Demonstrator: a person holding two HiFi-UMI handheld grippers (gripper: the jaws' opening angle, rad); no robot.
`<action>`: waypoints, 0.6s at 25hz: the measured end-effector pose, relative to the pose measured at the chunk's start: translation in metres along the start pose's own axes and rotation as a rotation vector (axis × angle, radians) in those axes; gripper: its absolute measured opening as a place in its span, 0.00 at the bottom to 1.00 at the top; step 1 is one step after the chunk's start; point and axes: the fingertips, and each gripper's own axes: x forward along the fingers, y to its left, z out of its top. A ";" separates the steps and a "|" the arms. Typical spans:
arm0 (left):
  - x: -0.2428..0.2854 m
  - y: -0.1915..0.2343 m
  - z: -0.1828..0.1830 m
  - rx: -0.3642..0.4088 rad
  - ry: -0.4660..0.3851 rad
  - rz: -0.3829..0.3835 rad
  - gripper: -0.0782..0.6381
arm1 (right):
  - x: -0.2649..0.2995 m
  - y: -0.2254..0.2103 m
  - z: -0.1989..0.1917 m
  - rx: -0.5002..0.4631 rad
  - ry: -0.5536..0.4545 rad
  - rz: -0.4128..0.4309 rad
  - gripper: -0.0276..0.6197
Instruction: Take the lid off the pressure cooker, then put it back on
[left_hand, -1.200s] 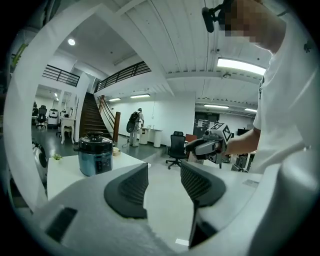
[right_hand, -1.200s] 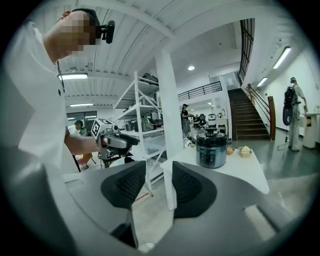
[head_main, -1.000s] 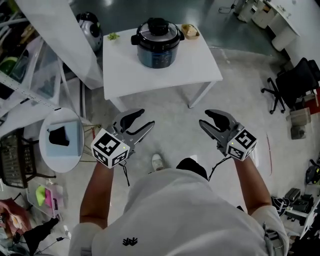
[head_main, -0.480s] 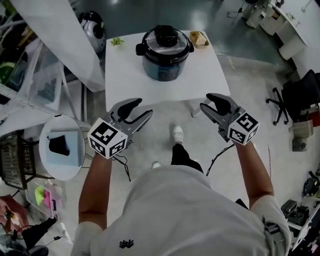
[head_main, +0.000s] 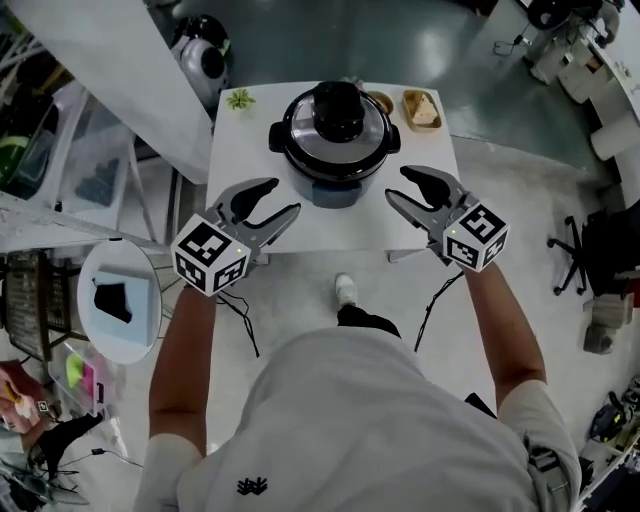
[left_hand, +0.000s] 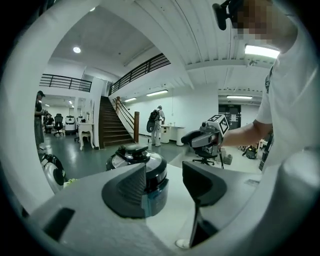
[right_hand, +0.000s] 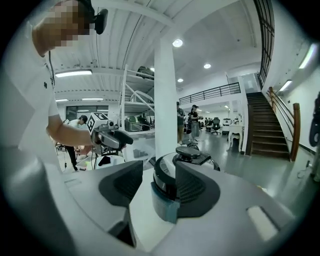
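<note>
The dark pressure cooker (head_main: 335, 175) stands in the middle of the white table (head_main: 240, 150), with its lid (head_main: 335, 125) and black knob on top. My left gripper (head_main: 283, 197) hovers over the table's near edge, left of the pot, apart from it. My right gripper (head_main: 398, 185) hovers to the pot's right, also apart. Both jaws have just been opening and nothing lies between them. In the left gripper view the cooker (left_hand: 152, 172) shows beyond the open gripper (left_hand: 165, 181). The right gripper view shows the cooker (right_hand: 164, 182) beyond the open gripper (right_hand: 159, 184).
A small green plant (head_main: 240, 98), a little bowl (head_main: 379, 101) and a tray of food (head_main: 421, 108) sit along the table's far edge. A round side table (head_main: 118, 300) stands at the left, a round appliance (head_main: 203, 60) on the floor behind, an office chair (head_main: 600, 250) at the right.
The person has walked up to the table. Both grippers moved from over the floor to the table's near edge, either side of the cooker. The jaws stand slightly wider.
</note>
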 end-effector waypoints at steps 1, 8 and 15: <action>0.011 0.008 0.002 0.000 0.006 0.007 0.43 | 0.007 -0.013 0.001 -0.005 0.003 0.015 0.38; 0.081 0.054 0.015 0.001 0.052 0.033 0.45 | 0.053 -0.077 0.003 -0.040 0.042 0.138 0.44; 0.129 0.099 0.018 0.031 0.129 0.041 0.50 | 0.101 -0.109 0.006 -0.098 0.100 0.259 0.51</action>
